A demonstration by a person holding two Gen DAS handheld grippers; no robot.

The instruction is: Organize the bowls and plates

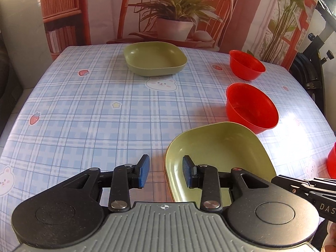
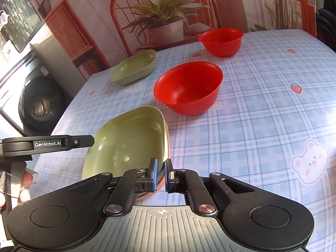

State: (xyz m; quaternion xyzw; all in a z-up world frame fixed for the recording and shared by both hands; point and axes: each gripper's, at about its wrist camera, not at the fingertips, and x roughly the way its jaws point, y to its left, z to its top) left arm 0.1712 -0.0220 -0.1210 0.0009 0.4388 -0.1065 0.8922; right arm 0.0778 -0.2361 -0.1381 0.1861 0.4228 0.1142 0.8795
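At the near edge of the checked tablecloth, I pinch the near green plate by its right rim with my right gripper; its fingers are nearly together with the rim between them. An orange edge shows under that rim, so I judge there may be another dish beneath it, though I cannot tell for sure. The plate looks tilted, its left side higher, which suits lifting it by one edge.

My left gripper hangs spread wide and grips nothing; its right finger sits over the plate's left side and its left finger over bare cloth, as if straddling that rim to steady it.

A second green plate rests at the far edge of the table, well apart, and I take it as the likely stacking spot for the one I hold. Two red bowls stand to the right: one bowl just beyond my plate, the far bowl near the back. They should nest together later.
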